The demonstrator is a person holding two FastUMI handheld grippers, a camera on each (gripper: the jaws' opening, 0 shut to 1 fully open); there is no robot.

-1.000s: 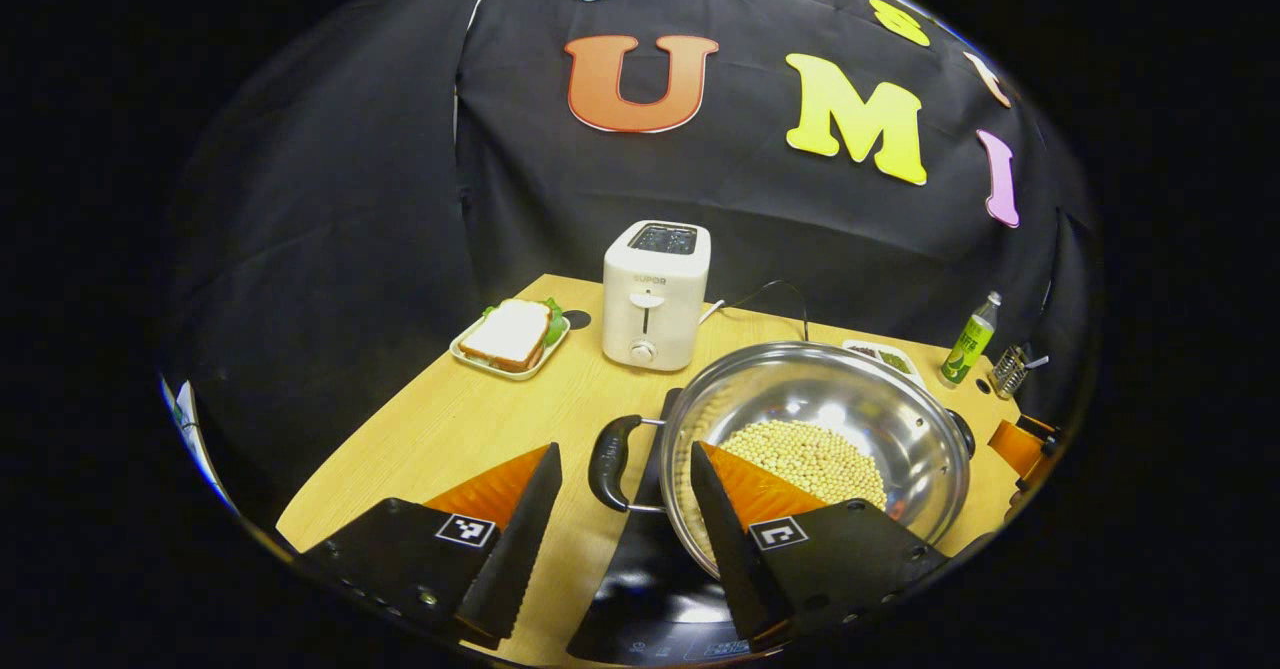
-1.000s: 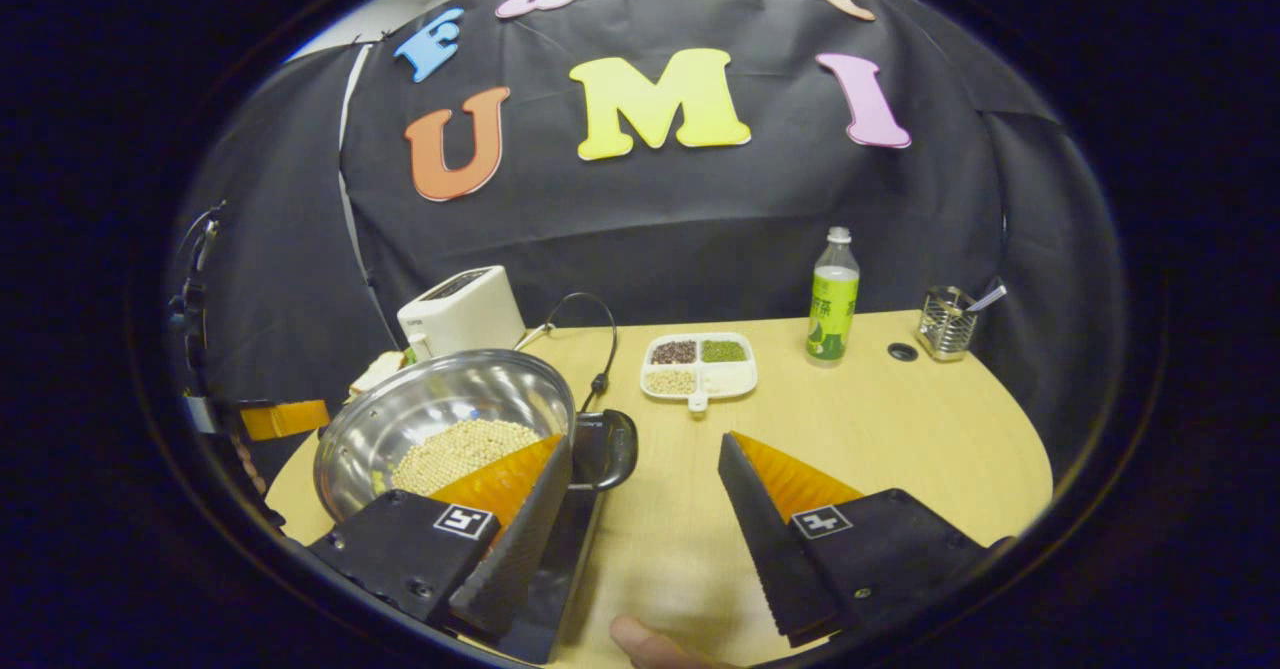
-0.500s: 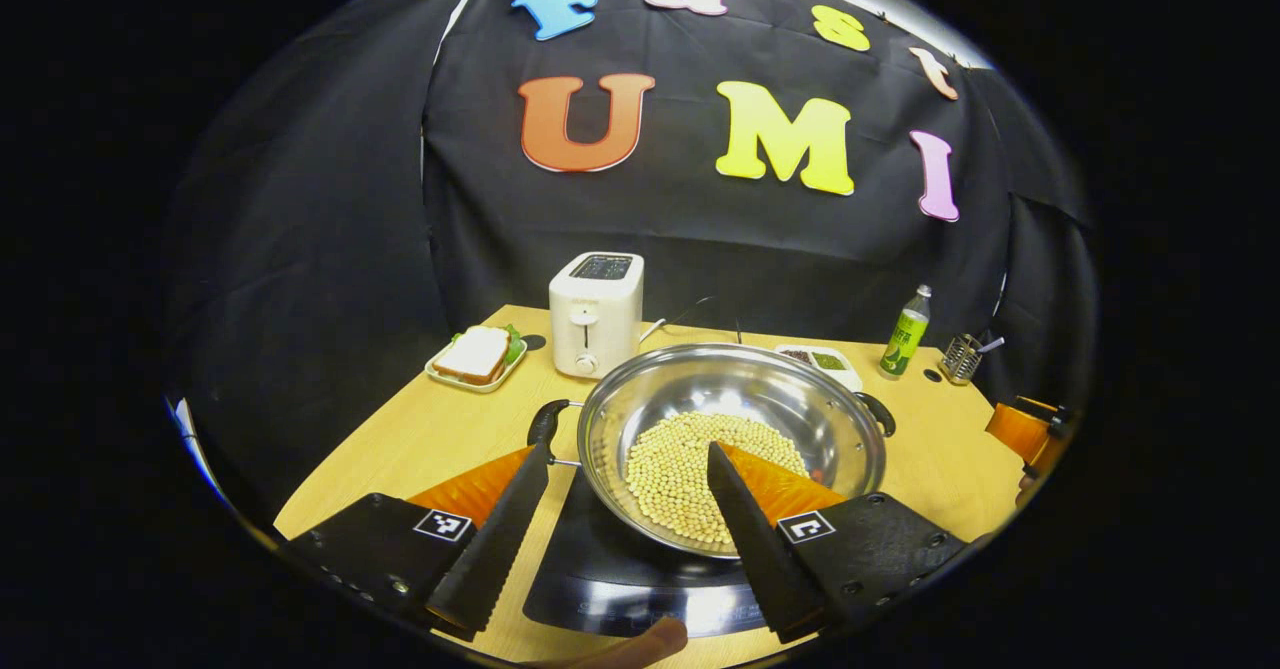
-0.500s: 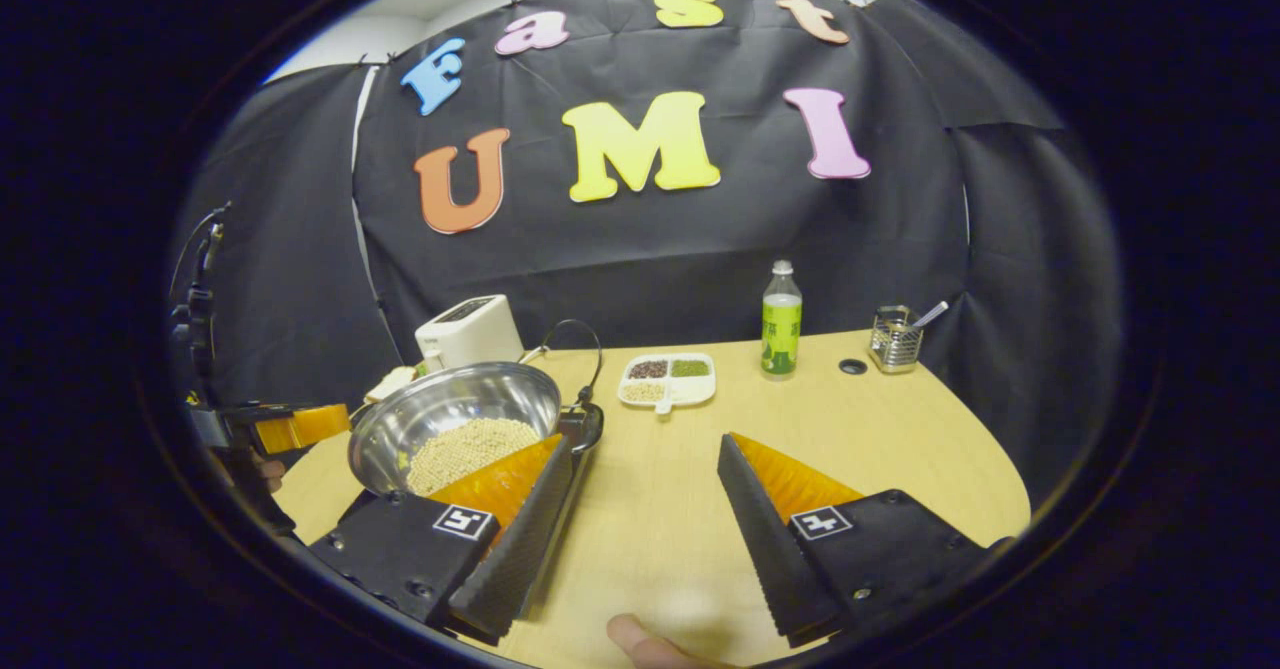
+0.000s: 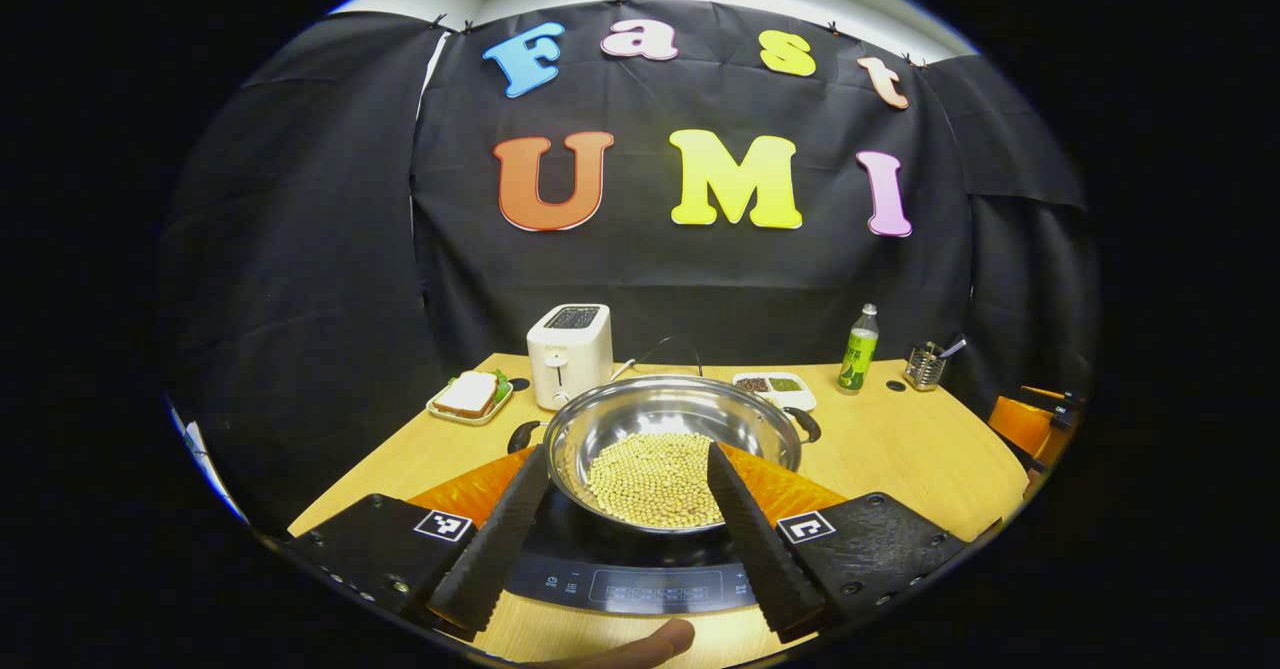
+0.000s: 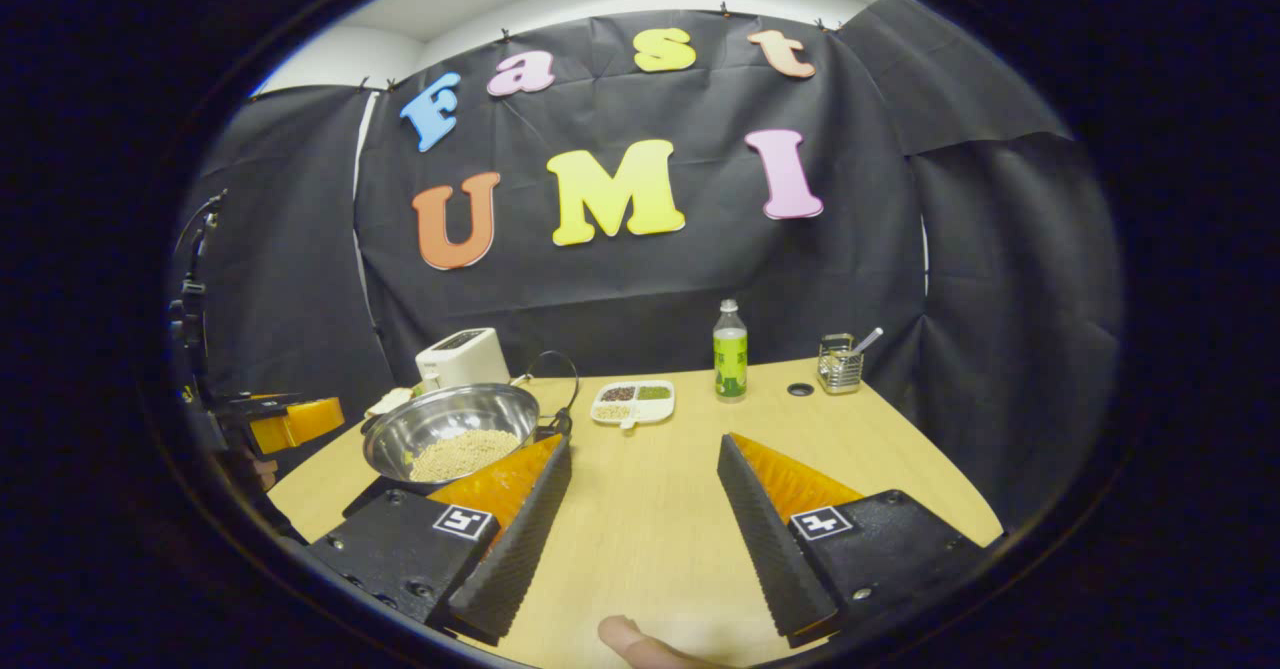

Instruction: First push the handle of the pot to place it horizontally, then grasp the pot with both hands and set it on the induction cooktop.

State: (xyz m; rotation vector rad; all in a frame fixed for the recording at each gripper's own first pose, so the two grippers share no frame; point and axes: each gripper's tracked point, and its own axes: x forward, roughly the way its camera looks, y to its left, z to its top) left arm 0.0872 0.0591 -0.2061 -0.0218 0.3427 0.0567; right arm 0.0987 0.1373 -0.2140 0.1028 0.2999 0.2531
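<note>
The steel pot (image 5: 650, 409) holds pale beans and sits on the black induction cooktop (image 5: 640, 581) at the table's near edge. Its two black handles (image 5: 520, 436) point left and right. My left gripper (image 5: 628, 452) is open, drawn back in front of the pot, with its fingers either side of the pot in the view and touching nothing. In the right gripper view the pot (image 6: 440, 419) is at the left, and my right gripper (image 6: 642, 443) hangs open over bare tabletop to the right of it. The left gripper (image 6: 290, 421) shows at the far left edge there.
Behind the pot stand a white toaster (image 5: 570, 354), a sandwich on a plate (image 5: 470, 394), a divided dish of grains (image 5: 775, 386), a green bottle (image 5: 857, 361) and a wire utensil holder (image 5: 925, 367). A fingertip (image 5: 640, 644) shows at the bottom edge.
Both grippers pulled back and away from the pot's handles, staying open. The pot now looks smaller and farther off, resting on the cooktop.
</note>
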